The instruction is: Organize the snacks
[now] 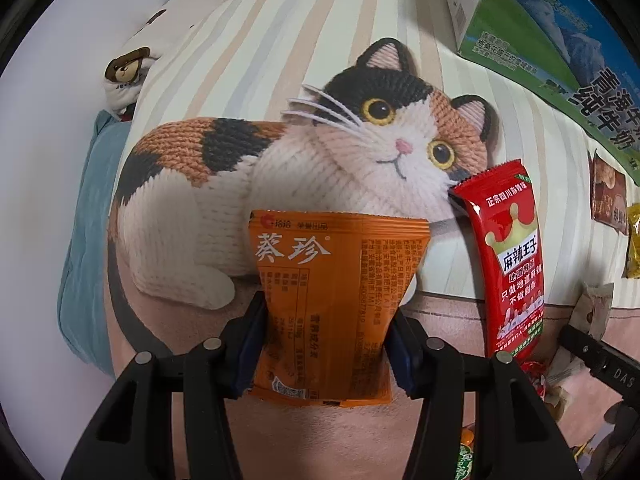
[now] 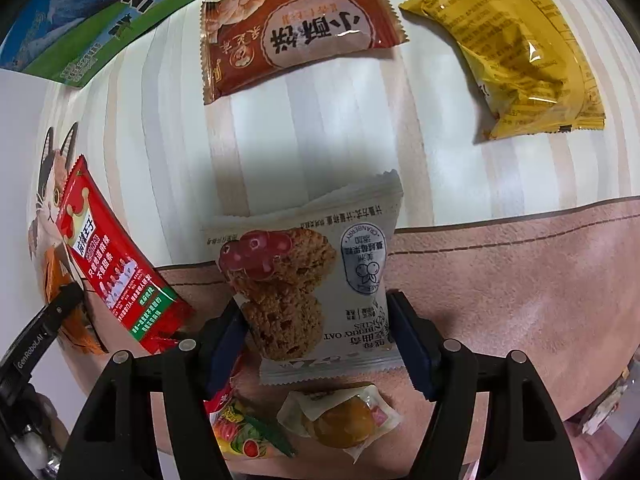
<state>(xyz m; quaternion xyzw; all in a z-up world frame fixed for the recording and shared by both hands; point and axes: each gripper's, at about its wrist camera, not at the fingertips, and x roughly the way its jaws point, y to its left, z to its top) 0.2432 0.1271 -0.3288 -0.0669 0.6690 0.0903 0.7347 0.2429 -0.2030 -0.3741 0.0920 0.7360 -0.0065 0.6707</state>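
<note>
While your left gripper is pinching the orange seed packet between its blue pads above the pink band of the cat-print mat, your right gripper is clamping the grey cranberry oat cookie packet over the same mat. You are leaving the red spicy-strip packet lying between the two tools, near the milk carton. Beyond your right fingers, the brown pastry packet and the yellow packet are lying apart on the striped area, and a clear-wrapped yellow sweet is sitting just under the cookie packet.
</note>
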